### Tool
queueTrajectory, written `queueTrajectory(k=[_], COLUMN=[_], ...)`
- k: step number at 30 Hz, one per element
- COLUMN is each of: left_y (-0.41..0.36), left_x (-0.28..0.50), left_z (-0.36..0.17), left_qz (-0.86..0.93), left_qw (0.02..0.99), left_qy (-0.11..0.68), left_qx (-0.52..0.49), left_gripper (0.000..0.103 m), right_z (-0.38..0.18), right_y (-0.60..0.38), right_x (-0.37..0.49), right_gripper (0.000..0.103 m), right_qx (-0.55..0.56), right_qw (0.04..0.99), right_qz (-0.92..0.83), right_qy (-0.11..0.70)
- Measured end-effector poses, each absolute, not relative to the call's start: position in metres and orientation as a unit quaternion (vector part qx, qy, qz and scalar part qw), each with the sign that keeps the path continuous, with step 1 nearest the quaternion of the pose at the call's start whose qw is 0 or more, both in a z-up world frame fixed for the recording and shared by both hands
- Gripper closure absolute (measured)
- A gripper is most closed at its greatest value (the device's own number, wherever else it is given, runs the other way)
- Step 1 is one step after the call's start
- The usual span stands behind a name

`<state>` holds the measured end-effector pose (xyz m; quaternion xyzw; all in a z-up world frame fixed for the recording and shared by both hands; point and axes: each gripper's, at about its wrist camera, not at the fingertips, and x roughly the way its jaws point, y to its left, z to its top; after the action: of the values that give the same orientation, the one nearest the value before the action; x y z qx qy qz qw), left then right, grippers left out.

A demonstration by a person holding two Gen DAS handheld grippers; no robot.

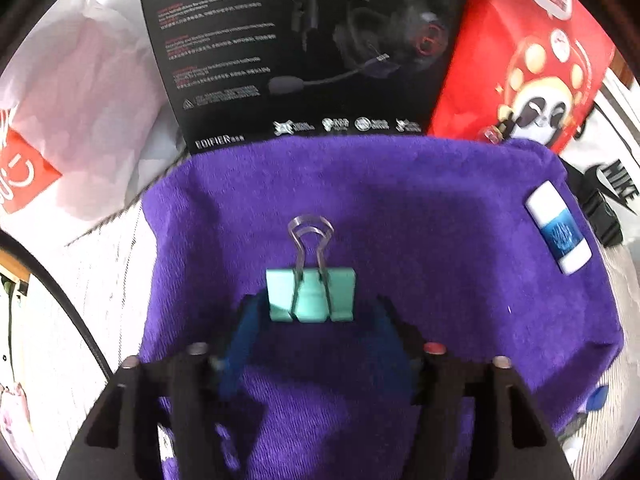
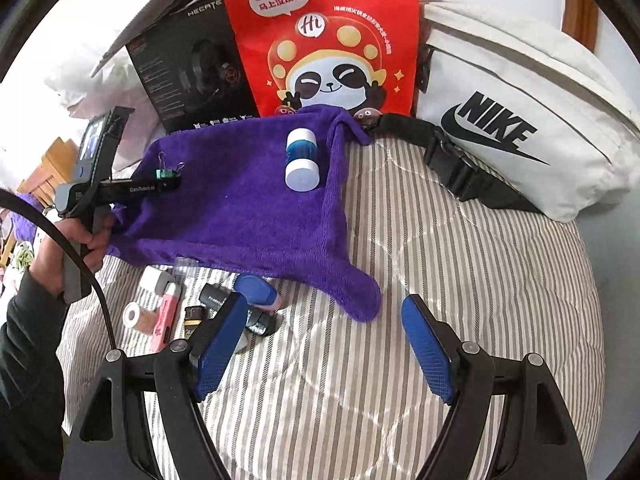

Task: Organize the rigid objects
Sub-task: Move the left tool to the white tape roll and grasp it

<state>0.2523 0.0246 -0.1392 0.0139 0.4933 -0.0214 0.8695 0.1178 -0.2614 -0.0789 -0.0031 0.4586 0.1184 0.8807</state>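
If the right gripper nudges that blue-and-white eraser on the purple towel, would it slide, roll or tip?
The eraser looks like a flat block lying on its broad side, so rolling or tipping seems unlikely. The plush purple towel would probably drag on it rather than let it slide freely. It looks small and probably light.

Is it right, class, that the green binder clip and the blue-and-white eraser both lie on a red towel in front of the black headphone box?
Not quite: the towel is purple, as both wrist views show. The binder clip, eraser and headphone box are as stated.
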Motion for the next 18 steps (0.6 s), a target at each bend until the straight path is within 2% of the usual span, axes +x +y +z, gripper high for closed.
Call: queueTrajectory(k=[8, 14, 18], left_y=[0.033, 0.031, 0.011], left_x=[0.211, 0.149, 0.111], left_z=[-0.129, -0.093, -0.09], left_qz=[-0.022, -0.077, -0.102], left_qw=[0.874, 0.889, 0.885], left_qy=[0.485, 0.45, 0.453], left_qx=[-0.006, -0.033, -0.039], left_gripper=[0.042, 0.042, 0.042], right_z=[-0.071, -0.072, -0.074], right_y=[-0.262, -0.264, -0.263], right_x=[0.096, 0.082, 0.074], right_gripper=[0.024, 0.024, 0.024], right_qx=[0.008, 0.021, 0.025], right_qw=[0.885, 0.885, 0.883], right_qz=[0.119, 0.114, 0.112], right_qy=[0.449, 0.451, 0.454])
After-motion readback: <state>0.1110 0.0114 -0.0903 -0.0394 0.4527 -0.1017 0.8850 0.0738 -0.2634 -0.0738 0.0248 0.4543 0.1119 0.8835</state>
